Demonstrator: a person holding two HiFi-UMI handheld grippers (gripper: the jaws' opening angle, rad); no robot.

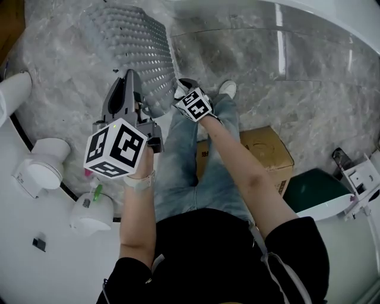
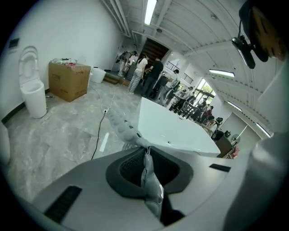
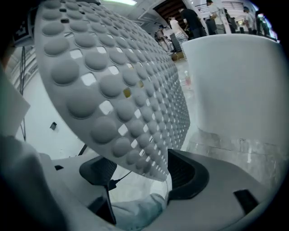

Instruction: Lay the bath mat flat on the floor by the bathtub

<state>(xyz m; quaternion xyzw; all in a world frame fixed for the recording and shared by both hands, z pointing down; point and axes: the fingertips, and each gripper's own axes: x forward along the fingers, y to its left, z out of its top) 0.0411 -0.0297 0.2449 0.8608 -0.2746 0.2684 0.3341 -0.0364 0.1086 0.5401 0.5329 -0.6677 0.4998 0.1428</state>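
In the head view the jaws of the right tongs (image 1: pixel 185 90) are covered by its marker cube (image 1: pixel 195 105) and the hand behind it. The far end of the bath mat (image 1: pixel 133 44) is blurred there, so whether it touches the floor (image 1: pixel 249 65) cannot be told. In the left gripper view the mat is seen only edge-on. In the right gripper view it fills most of the picture and is cut off at the top and left.

The mat is held up over the marble floor in front of the person's legs, with the white bathtub (image 1: pixel 332 18) at the head view's upper right. Its long axis runs away from the person, from the 2 tongs toward the top left of that view, and the sheet is tilted rather than level. A face of round bumps and square holes is turned toward the right gripper camera.

The near short edge is shared between the 2 tongs. The left tongs (image 2: pixel 146 158) are drawn narrow and clamped on a bunched fold of that edge. The right tongs are spread wide; the mat's corner hangs between the pads, just beside the pad (image 3: pixel 187 173) at the picture's right, and is not pressed by them. A cardboard box (image 1: pixel 264 148) is seen on the floor beside the person's leg.
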